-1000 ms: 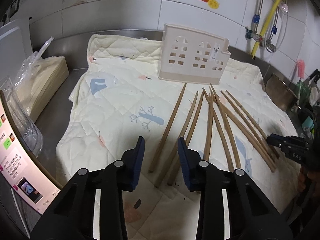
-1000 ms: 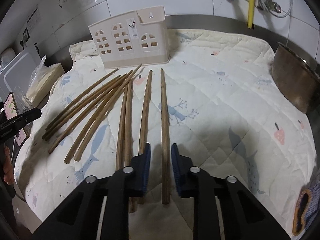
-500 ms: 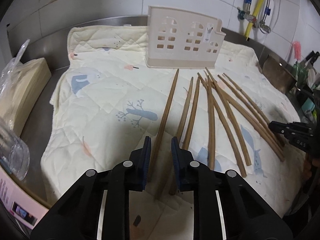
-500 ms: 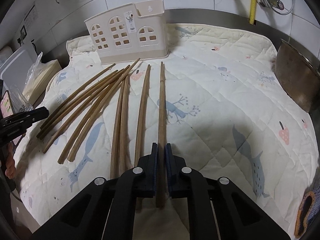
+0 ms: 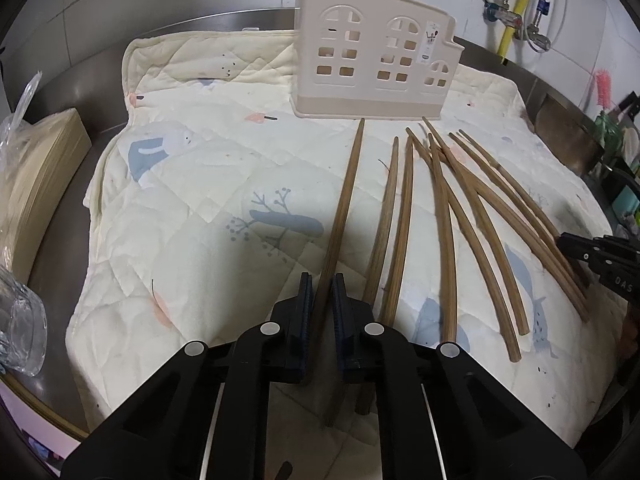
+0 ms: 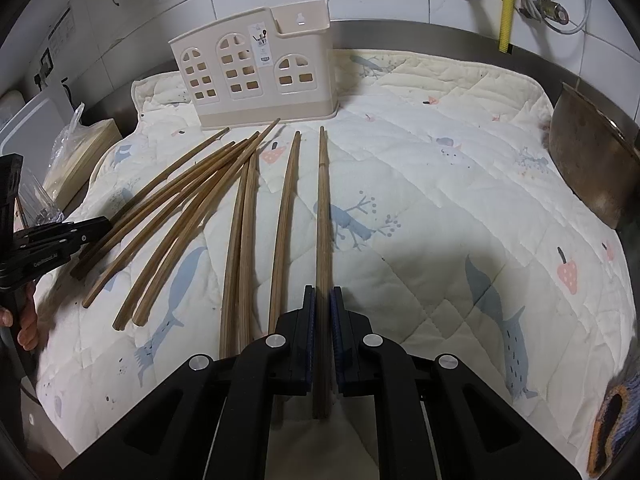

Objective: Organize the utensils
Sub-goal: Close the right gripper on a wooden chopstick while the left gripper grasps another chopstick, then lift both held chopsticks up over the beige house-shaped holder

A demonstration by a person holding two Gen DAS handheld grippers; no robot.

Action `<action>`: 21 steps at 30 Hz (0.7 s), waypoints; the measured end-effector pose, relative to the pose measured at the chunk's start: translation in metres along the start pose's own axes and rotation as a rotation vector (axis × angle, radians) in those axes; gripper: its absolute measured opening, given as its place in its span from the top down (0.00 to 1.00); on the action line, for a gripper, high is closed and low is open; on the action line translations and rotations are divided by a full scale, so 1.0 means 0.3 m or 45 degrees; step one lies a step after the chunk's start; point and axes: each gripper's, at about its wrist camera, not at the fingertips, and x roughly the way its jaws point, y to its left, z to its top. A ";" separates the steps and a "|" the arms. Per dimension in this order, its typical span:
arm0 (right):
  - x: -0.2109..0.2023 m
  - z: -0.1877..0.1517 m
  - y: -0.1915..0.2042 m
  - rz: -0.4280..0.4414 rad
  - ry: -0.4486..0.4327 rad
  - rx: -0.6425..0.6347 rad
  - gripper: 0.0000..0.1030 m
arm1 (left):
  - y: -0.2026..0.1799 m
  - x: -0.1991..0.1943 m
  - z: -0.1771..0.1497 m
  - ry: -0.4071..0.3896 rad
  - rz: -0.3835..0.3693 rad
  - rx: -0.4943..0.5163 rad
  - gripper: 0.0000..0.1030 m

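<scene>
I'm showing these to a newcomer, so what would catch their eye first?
A fan of brown chopsticks lying on a pale quilted mat, in front of a beige house-shaped utensil holder at the back. Each gripper, left and right, is clamped on one chopstick.

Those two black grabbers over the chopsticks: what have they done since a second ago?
The left gripper moved forward and down, its fingers just closing on the leftmost chopstick. The right gripper clamped the rightmost chopstick, barely moving. The other chopsticks, holder and cloth stayed put.
</scene>
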 end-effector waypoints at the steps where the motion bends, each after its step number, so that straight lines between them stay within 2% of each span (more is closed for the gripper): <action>1: -0.004 0.000 -0.001 -0.001 -0.006 -0.002 0.93 | -0.006 -0.005 0.002 -0.005 0.010 0.013 0.92; 9: -0.103 0.041 -0.001 -0.005 -0.123 -0.024 0.93 | -0.049 -0.117 0.052 -0.104 0.003 0.041 0.94; 15: -0.212 0.152 0.006 0.000 -0.266 -0.070 0.93 | -0.084 -0.232 0.131 -0.214 -0.030 0.079 0.95; 21: -0.244 0.300 0.022 0.033 -0.327 -0.131 0.93 | -0.114 -0.264 0.229 -0.249 -0.044 0.125 0.95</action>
